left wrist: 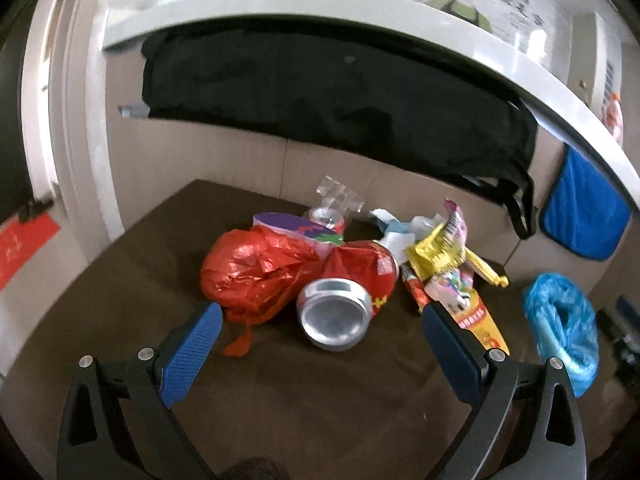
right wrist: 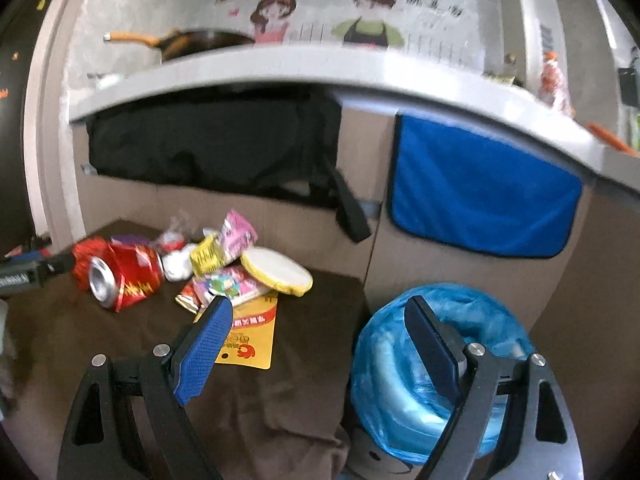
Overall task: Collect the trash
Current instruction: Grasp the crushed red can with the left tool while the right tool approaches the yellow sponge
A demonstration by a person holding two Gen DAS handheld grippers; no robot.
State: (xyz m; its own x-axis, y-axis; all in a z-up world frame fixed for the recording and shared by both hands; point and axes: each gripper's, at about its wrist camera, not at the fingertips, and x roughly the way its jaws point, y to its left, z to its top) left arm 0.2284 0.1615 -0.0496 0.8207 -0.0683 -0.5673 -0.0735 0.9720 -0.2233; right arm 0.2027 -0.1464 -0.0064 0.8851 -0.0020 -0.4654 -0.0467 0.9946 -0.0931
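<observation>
We hold our left hand-held gripper (left wrist: 320, 320) spread apart, the crushed can (left wrist: 340, 308) at twelve o'clock ready to grab, while our right hand-held gripper (right wrist: 318, 312), also apart, hovers beside the bin (right wrist: 420, 368) at three o'clock.

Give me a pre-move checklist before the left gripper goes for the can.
1. Left gripper open: ok, jaws spread wide.
2. Can within the jaws' line: ok, lies on its side ahead, base toward the camera.
3. Can free of other trash: not ok, red foil bag lies against it.
4. Right gripper empty: ok, open, nothing between the pads.
5. Bin ready: ok, blue liner open beside the table.
6. Can empty of liquid: cannot tell.
</observation>
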